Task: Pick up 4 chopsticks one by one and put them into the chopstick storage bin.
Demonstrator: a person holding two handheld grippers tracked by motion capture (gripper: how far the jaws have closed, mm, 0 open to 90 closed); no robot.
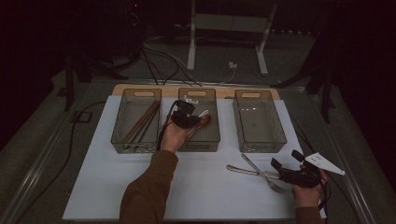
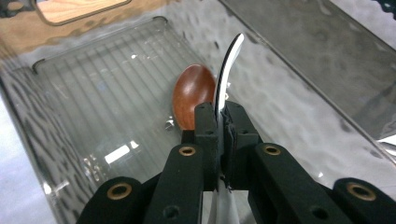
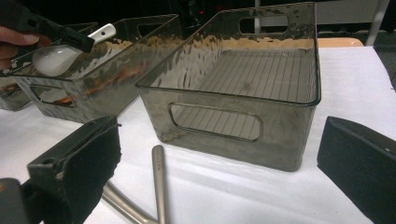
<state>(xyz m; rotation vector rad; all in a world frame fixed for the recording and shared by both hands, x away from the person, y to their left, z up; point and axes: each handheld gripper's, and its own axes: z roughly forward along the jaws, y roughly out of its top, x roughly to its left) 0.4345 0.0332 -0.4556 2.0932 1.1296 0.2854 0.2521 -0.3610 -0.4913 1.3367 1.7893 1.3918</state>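
My left gripper (image 1: 189,114) hangs over the middle clear bin (image 1: 215,140), shut on a white ceramic spoon (image 2: 229,63) that stands edge-on between its jaws. Under it, a brown wooden spoon (image 2: 193,95) lies on the bin's ribbed floor. My right gripper (image 1: 286,159) is open wide near the table's front right, nothing between its jaws. Just left of it on the white mat lie a metal fork (image 1: 266,175) and a second metal utensil (image 1: 243,170); their handles (image 3: 159,182) show between the right jaws. The white spoon (image 3: 51,58) is also seen far left in the right gripper view.
The left bin (image 1: 119,135) holds brown chopsticks (image 1: 142,121). The right bin (image 3: 243,93) stands with nothing in it, directly ahead of my right gripper. A white mat (image 1: 112,186) covers the table; cables and a stand's legs lie beyond the far edge.
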